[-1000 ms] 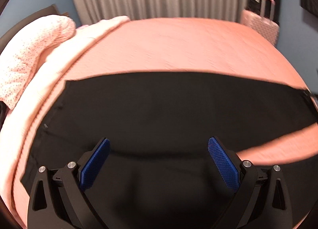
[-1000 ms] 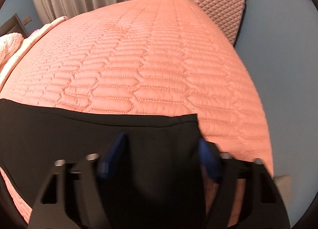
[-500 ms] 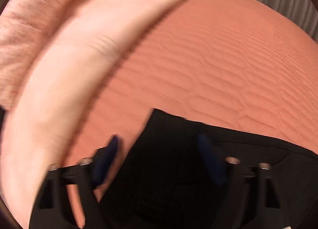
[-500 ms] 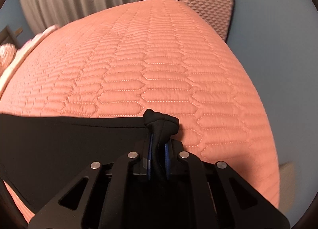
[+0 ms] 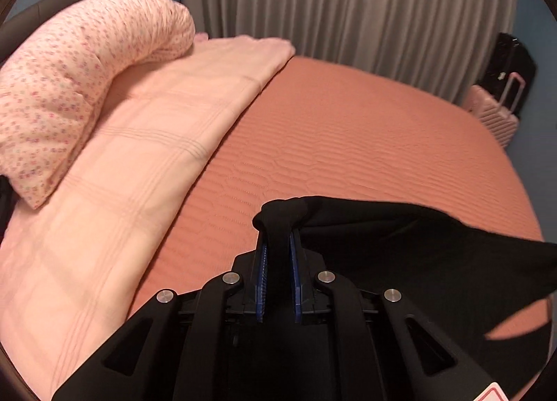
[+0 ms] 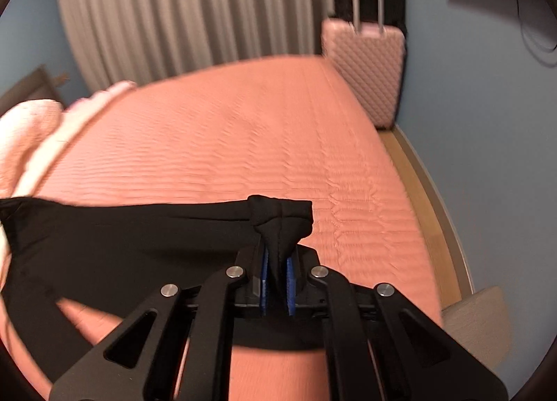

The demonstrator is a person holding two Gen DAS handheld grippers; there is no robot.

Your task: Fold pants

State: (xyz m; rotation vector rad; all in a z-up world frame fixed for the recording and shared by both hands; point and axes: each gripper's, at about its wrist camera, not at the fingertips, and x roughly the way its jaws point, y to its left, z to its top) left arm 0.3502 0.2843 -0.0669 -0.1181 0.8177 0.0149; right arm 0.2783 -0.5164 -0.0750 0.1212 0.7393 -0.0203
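Left gripper [image 5: 278, 244] is clamped on a bunched corner of the black pants [image 5: 417, 261]; right gripper [image 6: 276, 261] likewise pinches the other end. Cloth is held stretched above the bed [image 5: 348, 140]. Small bites: slippage is risked if pulled taut; sagging middle could crease the fold.

A: Where is the left wrist camera looking?
B: Down along its tongs [image 5: 277, 244], close over the bed [image 5: 348, 143].
A: And the right?
B: Likewise (nearer the suitcase [image 6: 365, 63]); both are sharing bed and curtain [image 5: 348, 0].
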